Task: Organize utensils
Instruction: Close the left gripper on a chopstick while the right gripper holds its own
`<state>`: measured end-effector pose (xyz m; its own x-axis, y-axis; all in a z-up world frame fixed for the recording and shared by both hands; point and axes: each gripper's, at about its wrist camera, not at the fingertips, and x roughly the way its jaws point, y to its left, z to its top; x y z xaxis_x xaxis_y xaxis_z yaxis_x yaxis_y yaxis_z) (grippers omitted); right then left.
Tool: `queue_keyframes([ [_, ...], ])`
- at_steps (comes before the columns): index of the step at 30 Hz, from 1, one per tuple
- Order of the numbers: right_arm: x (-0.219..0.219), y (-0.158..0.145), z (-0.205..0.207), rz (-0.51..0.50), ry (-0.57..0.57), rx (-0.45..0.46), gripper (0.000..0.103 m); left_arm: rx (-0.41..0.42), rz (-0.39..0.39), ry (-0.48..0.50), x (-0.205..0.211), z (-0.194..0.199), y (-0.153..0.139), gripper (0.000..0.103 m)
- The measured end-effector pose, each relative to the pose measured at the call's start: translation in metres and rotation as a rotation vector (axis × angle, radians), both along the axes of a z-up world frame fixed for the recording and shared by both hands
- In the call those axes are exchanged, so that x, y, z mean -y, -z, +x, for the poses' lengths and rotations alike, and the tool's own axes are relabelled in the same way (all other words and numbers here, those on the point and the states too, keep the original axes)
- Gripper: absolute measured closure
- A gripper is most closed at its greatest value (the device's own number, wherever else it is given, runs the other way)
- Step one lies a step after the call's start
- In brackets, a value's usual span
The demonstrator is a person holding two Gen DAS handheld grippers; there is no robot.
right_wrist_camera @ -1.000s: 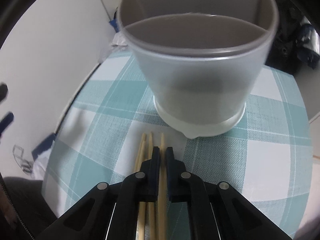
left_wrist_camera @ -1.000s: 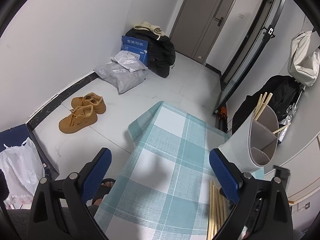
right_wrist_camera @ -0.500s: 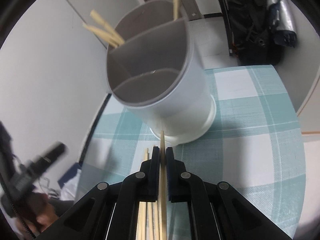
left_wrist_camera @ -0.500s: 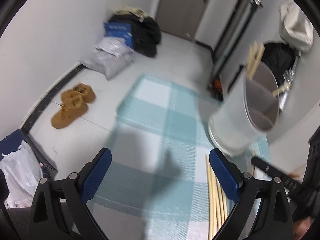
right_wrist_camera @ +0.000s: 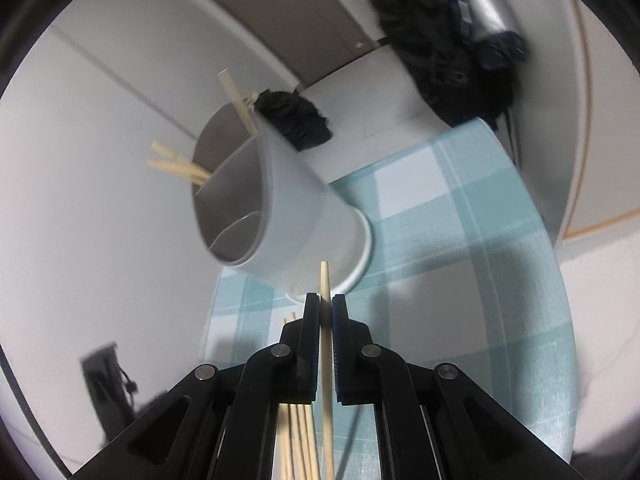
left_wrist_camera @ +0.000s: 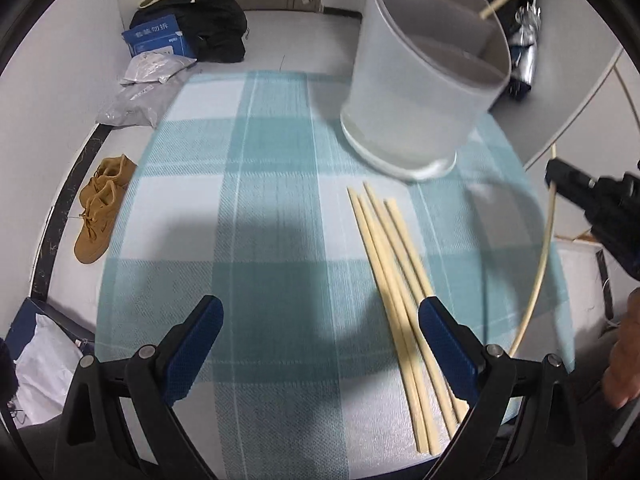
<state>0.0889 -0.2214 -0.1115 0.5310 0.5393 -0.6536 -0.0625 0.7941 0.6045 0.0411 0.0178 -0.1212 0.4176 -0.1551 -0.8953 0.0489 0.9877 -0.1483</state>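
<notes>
A white divided utensil holder (left_wrist_camera: pixel 424 80) stands at the far right of the teal checked tablecloth (left_wrist_camera: pixel 248 216), with a few chopsticks (right_wrist_camera: pixel 180 168) leaning in its back compartments. Several loose chopsticks (left_wrist_camera: pixel 396 280) lie on the cloth in front of it. My left gripper (left_wrist_camera: pixel 320 332) hangs open above the cloth, and its right pad (left_wrist_camera: pixel 440 332) is over the loose chopsticks. My right gripper (right_wrist_camera: pixel 325 320) is shut on a single chopstick (right_wrist_camera: pixel 325 280) raised off the table, its tip pointing at the holder (right_wrist_camera: pixel 280 208). In the left wrist view, that right gripper (left_wrist_camera: pixel 554 174) carries the chopstick (left_wrist_camera: pixel 540 264) at the right edge.
Brown shoes (left_wrist_camera: pixel 100 208), grey parcels (left_wrist_camera: pixel 132 100), a blue box (left_wrist_camera: pixel 156 38) and a black bag (left_wrist_camera: pixel 216 28) lie on the floor left of and beyond the table. A white plastic bag (left_wrist_camera: pixel 40 368) sits lower left. A person's hand (left_wrist_camera: pixel 628 352) shows at the right edge.
My right gripper has lifted one chopstick off the cloth and rolled, so the holder looks tilted. My left gripper has sunk toward the table and swung over the loose chopsticks.
</notes>
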Motion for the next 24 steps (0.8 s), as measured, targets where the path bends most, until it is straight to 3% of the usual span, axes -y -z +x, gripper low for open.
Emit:
queue_keyframes([
  [7, 0.016, -0.01, -0.01, 0.009, 0.044, 0.041, 0.098, -0.006, 0.069, 0.03, 0.013, -0.006, 0.0, 0.008],
  [13, 0.024, -0.02, -0.015, 0.019, 0.062, 0.077, 0.098, -0.061, 0.131, 0.014, 0.019, -0.005, 0.012, 0.007],
  [24, 0.025, -0.031, -0.02, 0.028, 0.042, 0.11, 0.098, -0.105, 0.093, -0.022, 0.015, 0.001, 0.016, 0.007],
])
